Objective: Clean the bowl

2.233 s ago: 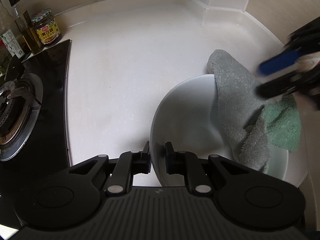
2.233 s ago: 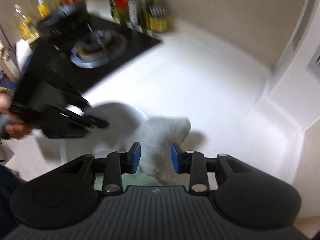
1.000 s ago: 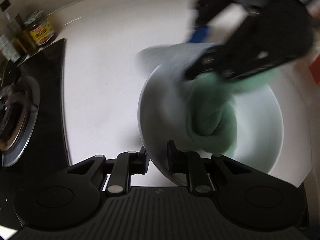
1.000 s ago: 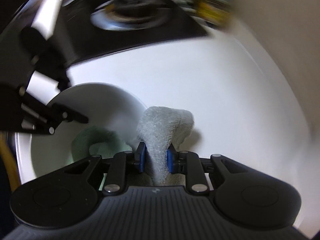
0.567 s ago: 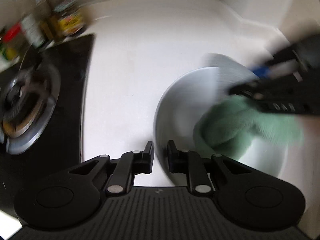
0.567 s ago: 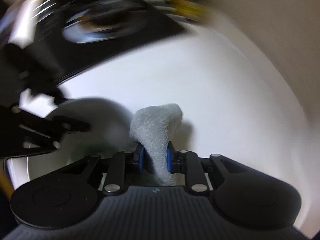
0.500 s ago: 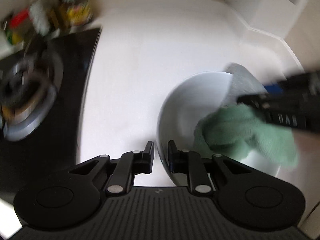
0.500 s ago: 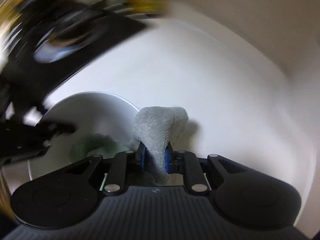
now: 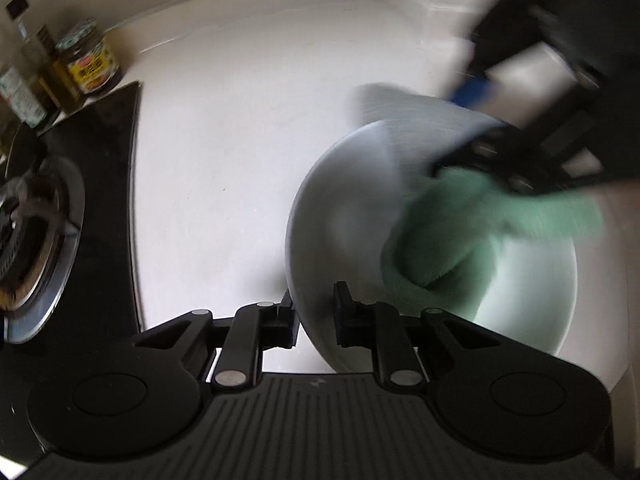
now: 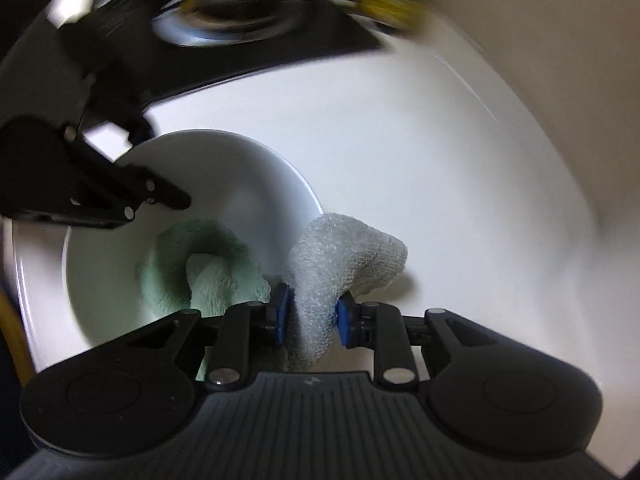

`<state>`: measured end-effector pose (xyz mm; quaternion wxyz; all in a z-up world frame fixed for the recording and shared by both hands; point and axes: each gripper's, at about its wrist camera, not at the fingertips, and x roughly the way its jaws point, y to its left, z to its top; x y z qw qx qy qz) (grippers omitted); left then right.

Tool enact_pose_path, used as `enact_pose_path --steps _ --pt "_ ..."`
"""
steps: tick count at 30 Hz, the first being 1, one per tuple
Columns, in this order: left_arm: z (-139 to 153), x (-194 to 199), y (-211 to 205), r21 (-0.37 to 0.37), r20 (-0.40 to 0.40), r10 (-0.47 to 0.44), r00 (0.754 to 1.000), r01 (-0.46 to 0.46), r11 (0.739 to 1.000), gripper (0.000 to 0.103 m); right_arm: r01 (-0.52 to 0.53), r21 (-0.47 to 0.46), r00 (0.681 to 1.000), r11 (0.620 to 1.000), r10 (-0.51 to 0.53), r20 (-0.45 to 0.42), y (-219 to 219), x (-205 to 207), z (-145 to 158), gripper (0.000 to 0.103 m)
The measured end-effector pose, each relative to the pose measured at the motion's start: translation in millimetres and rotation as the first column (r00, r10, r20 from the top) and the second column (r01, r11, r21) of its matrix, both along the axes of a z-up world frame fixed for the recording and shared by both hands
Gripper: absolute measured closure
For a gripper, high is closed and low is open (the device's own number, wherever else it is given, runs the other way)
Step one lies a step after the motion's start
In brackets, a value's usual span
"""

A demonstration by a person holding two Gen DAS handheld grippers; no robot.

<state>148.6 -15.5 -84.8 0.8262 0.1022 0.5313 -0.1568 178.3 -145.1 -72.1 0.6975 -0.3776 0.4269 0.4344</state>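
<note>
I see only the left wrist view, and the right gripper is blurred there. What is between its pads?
Observer: The grey end of the cloth fills the right gripper; its jaws have just been opening.
Operator: Where does that end go?
Observer: It lies outside the bowl rim, above the counter.
Operator: And the green part? Its shape is blurred for me.
Observer: The green part curls into a hollow ring inside the bowl.
</note>
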Motion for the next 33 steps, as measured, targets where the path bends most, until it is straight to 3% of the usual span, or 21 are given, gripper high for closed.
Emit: enact_pose_path --steps 4,7,10,13,17,18,23,27,28,33 --pt "0.4 6.8 8.4 0.008 0.006 -0.021 1.0 0.021 1.0 0.085 -0.252 0.042 0.967 0.967 0.254 -0.036 36.7 17.0 5.8 0.081" --pt "-0.4 16.3 15.7 0.003 0.007 0.006 1.0 -0.006 1.0 0.085 -0.308 0.034 0.947 0.951 0.31 -0.086 60.9 18.7 1.4 0.079" --pt "-0.6 23.9 16.3 -0.016 0.021 0.054 0.998 -0.053 0.998 0.084 -0.2 0.055 0.975 0.978 0.204 -0.088 58.6 19.1 0.8 0.08" --pt "-2.9 33.4 17.2 -0.045 0.025 0.091 0.996 -0.09 0.995 0.076 -0.074 0.06 0.994 0.995 0.079 -0.081 42.0 12.6 1.4 0.085" --pt "-2.1 43.1 3.0 -0.079 0.019 0.123 0.992 -0.121 0.989 0.073 0.191 0.076 0.979 0.979 -0.183 -0.094 -0.3 -3.7 2.5 0.091" --pt "-0.9 43.2 -1.5 -0.087 0.018 0.126 0.992 -0.124 0.989 0.073 0.319 0.082 0.944 0.944 -0.309 -0.116 -18.8 -12.4 3.3 0.091" --pt "13.0 36.3 -21.5 -0.151 -0.071 0.147 0.987 -0.156 0.976 0.071 0.588 0.124 0.8 0.799 -0.553 -0.231 -68.1 -44.3 6.3 0.089" --pt "25.1 13.1 -24.8 -0.083 -0.16 0.169 0.972 -0.184 0.979 0.088 0.674 0.142 0.736 0.725 -0.642 -0.215 -69.6 -52.4 6.0 0.091" --pt "26.1 6.9 -20.6 -0.084 -0.177 0.174 0.969 -0.191 0.978 0.088 0.702 0.154 0.711 0.695 -0.672 -0.209 -69.4 -53.2 5.5 0.092" --pt "23.3 -27.2 -0.9 -0.127 -0.243 0.247 0.938 -0.283 0.951 0.086 0.756 0.207 0.654 0.621 -0.73 -0.199 -69.3 -57.1 0.9 0.092"
